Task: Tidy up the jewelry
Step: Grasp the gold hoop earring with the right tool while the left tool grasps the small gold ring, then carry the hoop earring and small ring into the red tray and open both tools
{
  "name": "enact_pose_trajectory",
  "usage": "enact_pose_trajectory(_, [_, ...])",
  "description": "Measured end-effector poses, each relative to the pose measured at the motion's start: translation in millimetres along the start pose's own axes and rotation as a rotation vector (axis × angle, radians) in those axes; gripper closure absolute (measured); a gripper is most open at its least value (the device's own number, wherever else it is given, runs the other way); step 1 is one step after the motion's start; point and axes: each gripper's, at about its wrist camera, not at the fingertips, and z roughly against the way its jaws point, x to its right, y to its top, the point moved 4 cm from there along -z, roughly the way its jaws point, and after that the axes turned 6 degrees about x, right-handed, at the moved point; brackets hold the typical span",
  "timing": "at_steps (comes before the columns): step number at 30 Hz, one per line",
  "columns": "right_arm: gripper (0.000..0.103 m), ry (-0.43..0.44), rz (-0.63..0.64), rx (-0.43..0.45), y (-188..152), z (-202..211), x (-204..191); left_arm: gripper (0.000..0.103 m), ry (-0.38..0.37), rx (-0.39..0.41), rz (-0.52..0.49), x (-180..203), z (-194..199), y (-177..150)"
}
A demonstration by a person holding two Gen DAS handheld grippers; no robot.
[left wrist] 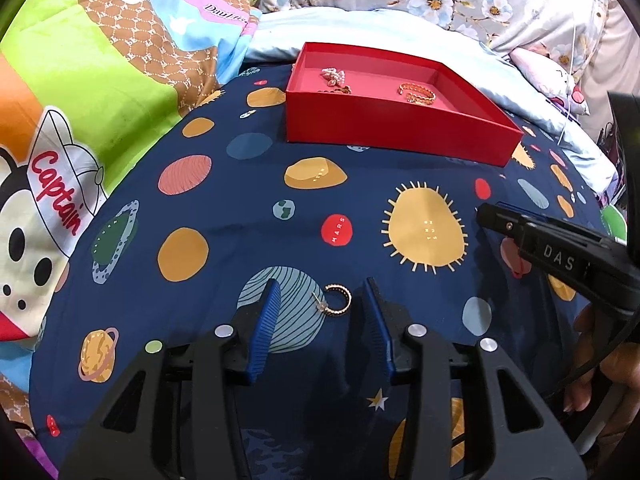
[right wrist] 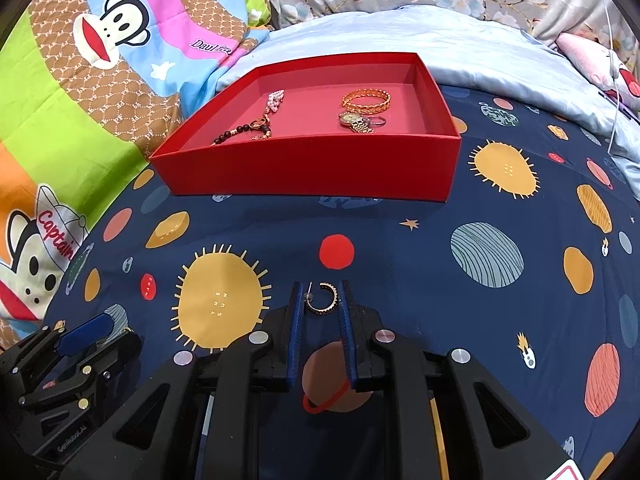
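In the left wrist view a gold hoop earring [left wrist: 338,298] lies on the navy planet-print sheet [left wrist: 240,208] between the fingers of my left gripper [left wrist: 320,294]. That gripper is open, and its blue pads stand clear of the hoop on both sides. In the right wrist view my right gripper [right wrist: 322,294] is shut on a second gold hoop earring [right wrist: 323,299], a pad against each side of it. Further back lies the red box [right wrist: 304,168] [left wrist: 400,132]. It holds a gold bangle [right wrist: 366,102], a watch [right wrist: 356,122], a pearl piece [right wrist: 276,100] and a dark bead bracelet [right wrist: 232,134].
A cartoon monkey blanket [left wrist: 80,100] bunches up on the left. A pale blue quilt [right wrist: 460,44] and floral bedding lie behind the box. My right gripper [left wrist: 496,216] reaches in from the right of the left wrist view, a person's hand [left wrist: 600,380] behind it. My left gripper [right wrist: 80,336] shows at lower left.
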Motion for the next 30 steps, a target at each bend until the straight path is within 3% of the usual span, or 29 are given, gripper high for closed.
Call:
enact_pose_trajectory(2, [0.087,0.000,-0.004,0.001,0,0,1,0.066,0.006,0.003,-0.006,0,1,-1])
enact_pose_trajectory(6, [0.088,0.002,-0.007,0.001,0,0,1,0.085,-0.006,0.004,-0.009,0,2,-1])
enact_pose_trajectory(19, [0.088,0.024,-0.036,0.047,5,25,3,0.085,-0.050,0.004,-0.002,5,11,1])
enact_pose_trajectory(30, [0.088,0.043,-0.061,0.134,19,70,6,0.085,-0.098,0.071,0.016,9,36,33])
